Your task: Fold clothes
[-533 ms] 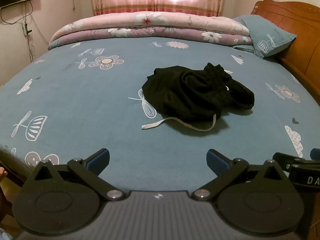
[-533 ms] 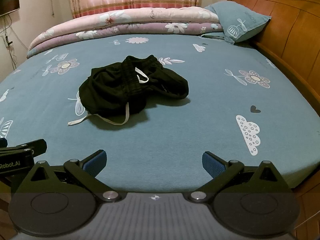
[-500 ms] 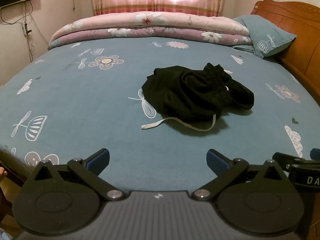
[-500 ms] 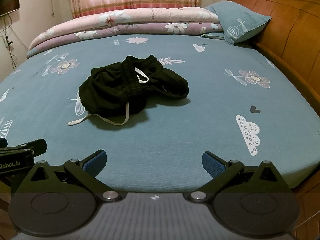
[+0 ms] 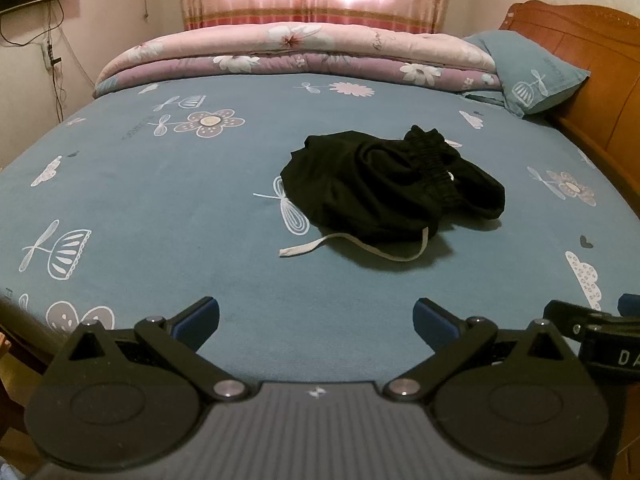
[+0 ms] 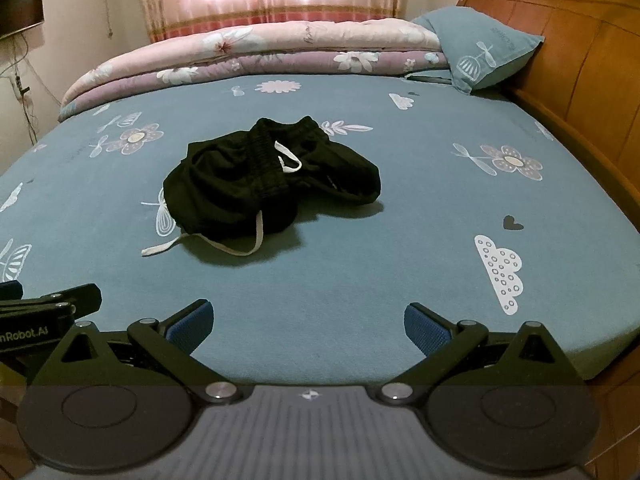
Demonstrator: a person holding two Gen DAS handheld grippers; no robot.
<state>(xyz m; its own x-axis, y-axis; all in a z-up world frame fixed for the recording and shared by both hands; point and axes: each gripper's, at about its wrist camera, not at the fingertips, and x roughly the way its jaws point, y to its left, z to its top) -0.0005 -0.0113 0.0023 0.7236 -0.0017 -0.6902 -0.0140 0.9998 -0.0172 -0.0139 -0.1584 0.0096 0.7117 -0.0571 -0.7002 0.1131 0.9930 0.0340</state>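
The left gripper (image 5: 316, 316) is fully released: its blue-padded jaws stand wide apart with nothing between them, above the near edge of the bed (image 5: 160, 200). The right gripper (image 6: 307, 319) is in the same condition, jaws spread wide and empty, positioned just beside the left unit at the same edge. Both point forward and down across the blue patterned sheet. The black shorts (image 5: 384, 184) lie in a crumpled heap near the middle of the bed, well apart from both grippers, elastic waistband bunched on top. A white drawstring (image 5: 348, 246) trails from the heap onto the sheet toward the near edge. Beyond, a folded floral quilt (image 5: 304, 56) spans the far side, with a blue pillow (image 5: 532, 76) against the wooden headboard (image 5: 592, 52).
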